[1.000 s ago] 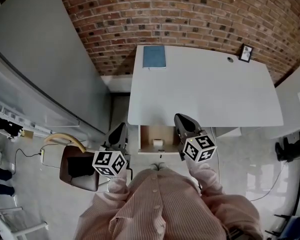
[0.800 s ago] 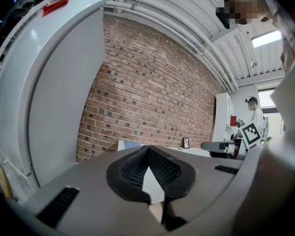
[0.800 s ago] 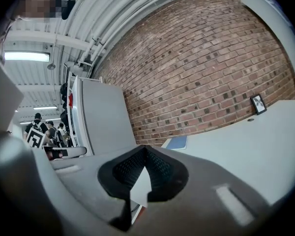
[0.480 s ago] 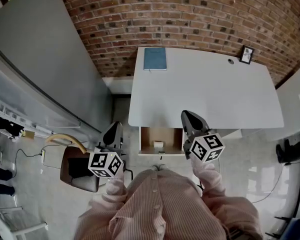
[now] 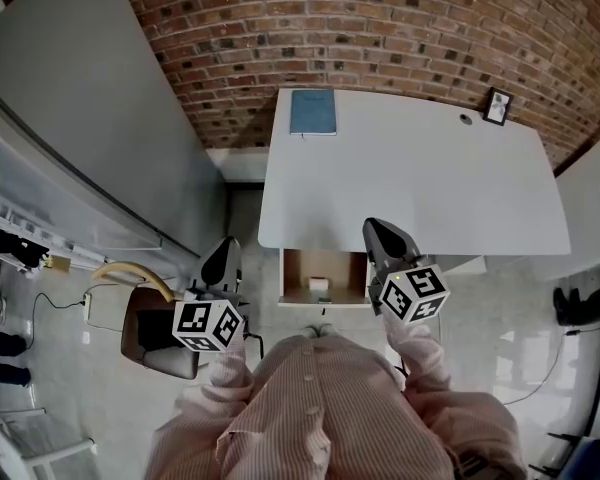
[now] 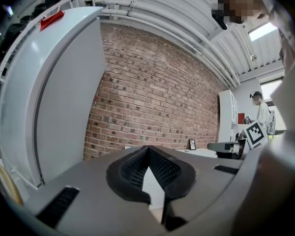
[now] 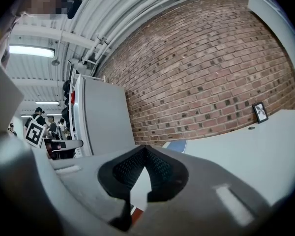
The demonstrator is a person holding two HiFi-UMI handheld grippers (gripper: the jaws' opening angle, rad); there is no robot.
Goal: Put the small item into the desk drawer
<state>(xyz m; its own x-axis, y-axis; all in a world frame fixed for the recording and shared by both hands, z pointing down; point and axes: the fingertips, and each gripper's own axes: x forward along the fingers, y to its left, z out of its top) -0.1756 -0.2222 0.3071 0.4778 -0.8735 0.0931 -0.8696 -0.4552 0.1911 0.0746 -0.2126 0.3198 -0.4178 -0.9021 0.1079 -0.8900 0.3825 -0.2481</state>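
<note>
**Both grippers shut and empty; small item lies in the open drawer**

Since a second ago: the left gripper [image 5: 224, 247] has drifted left, away from the drawer front. The right gripper [image 5: 376, 227] has slid a little right along the desk edge. Drawer and item unchanged.

- Brick wall [image 5: 380, 28]: rough red-brown courses, fills the top of the frame.
- Grey panel [image 5: 80, 118]: smooth, flat, upper left, standing against the wall.
- Desk [image 5: 410, 178]: white, smooth rectangular top, centre to right.
- Person's shirt [image 5: 320, 408]: pale, finely striped, bottom centre.
- Chair [image 5: 145, 333]: brown seat with a curved wooden rail, lower left, just beside the left gripper's marker cube.
- Drawer [image 5: 298, 268]: pulled out under the desk's front edge, centre frame; pale wooden box inside. The right gripper's body overlaps its right end.
- Notebook [image 5: 312, 112]: blue, flat, at the desk's upper left corner.
- Picture frame [image 5: 497, 105]: small, dark-edged, at the desk's upper right.
- Small item [image 5: 320, 283]: white, blocky, on the drawer floor; its make is too small to tell.

Both grippers' ribbed black pads meet at the tips, nothing between.
</note>
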